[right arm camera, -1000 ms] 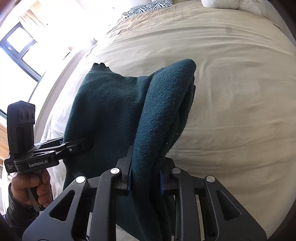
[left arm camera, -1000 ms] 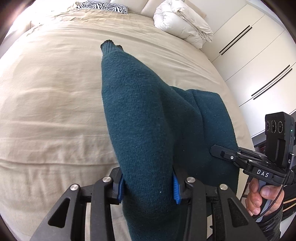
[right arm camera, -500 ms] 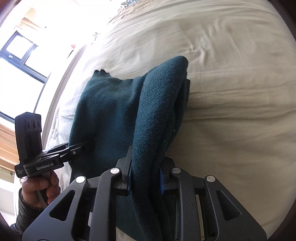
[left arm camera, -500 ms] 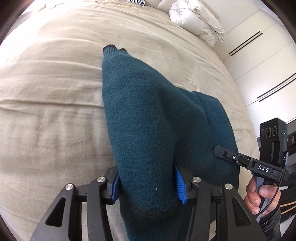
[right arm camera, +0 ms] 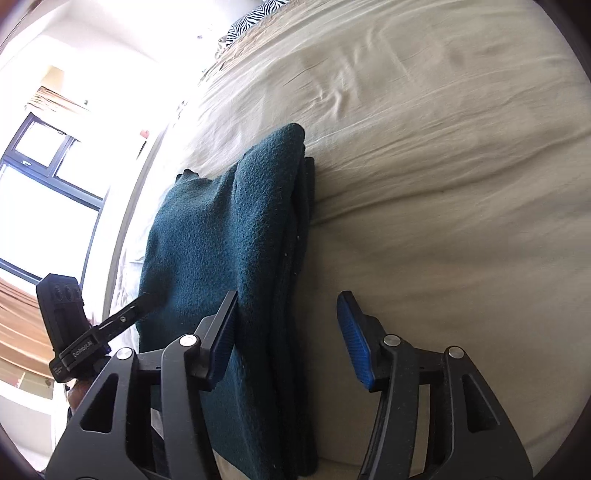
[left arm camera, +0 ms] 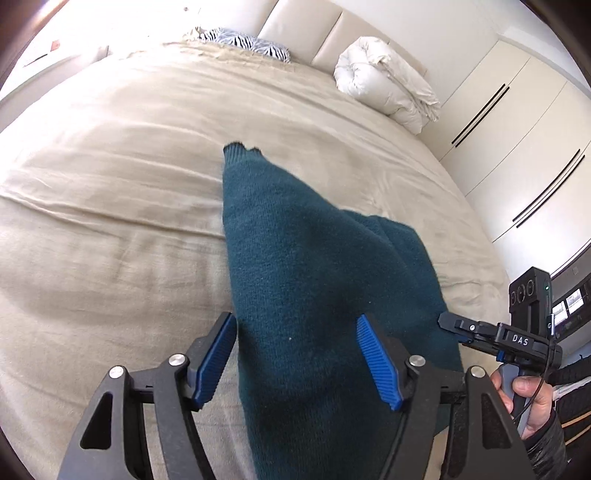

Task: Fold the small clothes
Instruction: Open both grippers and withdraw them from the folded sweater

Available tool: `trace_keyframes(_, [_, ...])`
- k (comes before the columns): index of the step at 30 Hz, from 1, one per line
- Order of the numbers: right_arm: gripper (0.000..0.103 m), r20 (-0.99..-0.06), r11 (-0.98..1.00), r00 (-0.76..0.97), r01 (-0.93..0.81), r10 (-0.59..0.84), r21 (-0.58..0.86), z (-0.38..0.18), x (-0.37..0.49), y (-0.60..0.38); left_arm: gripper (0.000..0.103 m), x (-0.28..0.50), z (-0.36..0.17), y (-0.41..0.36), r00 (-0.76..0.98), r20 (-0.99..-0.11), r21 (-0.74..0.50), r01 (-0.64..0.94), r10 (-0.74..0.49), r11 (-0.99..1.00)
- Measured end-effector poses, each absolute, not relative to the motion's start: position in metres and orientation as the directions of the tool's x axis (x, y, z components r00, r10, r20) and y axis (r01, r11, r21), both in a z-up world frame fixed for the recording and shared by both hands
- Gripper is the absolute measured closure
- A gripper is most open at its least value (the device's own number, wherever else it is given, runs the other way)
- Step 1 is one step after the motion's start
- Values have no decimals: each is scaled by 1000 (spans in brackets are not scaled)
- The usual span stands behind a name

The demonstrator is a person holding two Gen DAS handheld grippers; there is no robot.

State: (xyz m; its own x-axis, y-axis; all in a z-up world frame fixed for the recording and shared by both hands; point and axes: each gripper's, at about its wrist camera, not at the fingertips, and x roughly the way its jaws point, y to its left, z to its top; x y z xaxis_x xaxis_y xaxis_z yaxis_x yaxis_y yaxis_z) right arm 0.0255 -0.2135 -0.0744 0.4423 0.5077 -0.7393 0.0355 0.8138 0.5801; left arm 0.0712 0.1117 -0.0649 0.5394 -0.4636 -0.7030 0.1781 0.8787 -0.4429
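Beige, lightly creased cloth covers the bed point(left arm camera: 110, 229) under both my grippers, and it fills most of each view. Past my left gripper point(left arm camera: 299, 365) the bed ends at a pale padded headboard point(left arm camera: 306, 33), with one zebra pillow point(left arm camera: 255, 42) and one rolled white duvet point(left arm camera: 388, 88) lying against it. Off to the right of that gripper stands a cream wardrobe point(left arm camera: 524, 140) with dark slim handles. Beyond my right gripper point(right arm camera: 288, 343), to its left, is one dark-framed window point(right arm camera: 51, 173), very bright.

There is one garment: a teal sweater point(left arm camera: 306, 280), folded into a long stack on the bed. It runs forward from between the blue pads of my left gripper, whose fingers stand apart on either side of the cloth without pinching it. In the right wrist view the sweater's layered edge lies against the left pad of my right gripper, with bare bed between it and the right pad; these fingers are spread wide too. Each gripper shows at the side of the other's view, close beside the sweater.
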Motion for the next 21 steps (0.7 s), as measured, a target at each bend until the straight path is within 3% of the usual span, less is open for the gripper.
trace_keyframes(9, [47,-742,825,543,149,393,545,-64,-26,-258,0,-10,11,101,776,-550,-215,227,-310,950])
trace_keyframes(15, [44,-636,921,748,88,191,380,6,-82,-241,0,-76,74,87,942,-300,-22,153,-153,988])
trace_keyframes(16, [41,-610,940,779,83,146,331,18,-92,-233,0,-84,83,86,955,-263,1,145,-140,989])
trace_keyframes(18, [17,-535,967,843,86,57,238,43,-113,-218,0,-96,97,88,972,-213,20,101,-94,995])
trace_keyframes(21, [1,-358,982,934,85,-19,169,79,-149,-199,0,-94,107,90,966,-258,42,37,-25,998])
